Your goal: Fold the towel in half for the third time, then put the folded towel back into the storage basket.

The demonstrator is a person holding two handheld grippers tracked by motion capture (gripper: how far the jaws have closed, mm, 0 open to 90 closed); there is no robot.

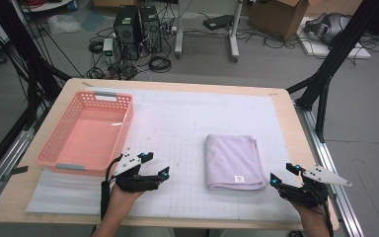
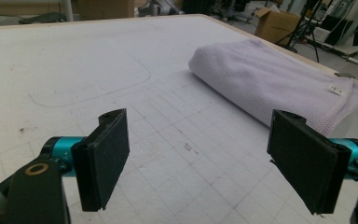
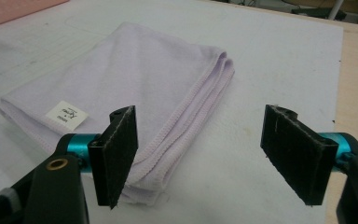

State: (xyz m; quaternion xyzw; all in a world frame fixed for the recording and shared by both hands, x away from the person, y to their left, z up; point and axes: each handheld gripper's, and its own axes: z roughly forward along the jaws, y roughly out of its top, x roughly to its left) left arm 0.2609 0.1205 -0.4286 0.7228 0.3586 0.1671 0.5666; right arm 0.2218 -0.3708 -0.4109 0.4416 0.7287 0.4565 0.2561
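Observation:
A folded lilac towel (image 1: 234,162) with a small white label lies flat on the white gridded mat, right of centre. My left gripper (image 1: 156,165) rests near the front edge, left of the towel, jaws wide apart with nothing between them. In the left gripper view the towel (image 2: 270,81) lies ahead to the right of the gripper (image 2: 205,158). My right gripper (image 1: 282,174) sits just right of the towel's front corner, open and empty. In the right gripper view the towel (image 3: 126,88) lies just beyond the gripper (image 3: 200,154), with its folded corner near the left pad.
A pink plastic basket (image 1: 86,132) stands on the left of the table, just behind the left hand. The mat (image 1: 187,118) covers most of the wooden tabletop. Black frame legs, cables, computer towers and boxes are on the floor beyond the far edge.

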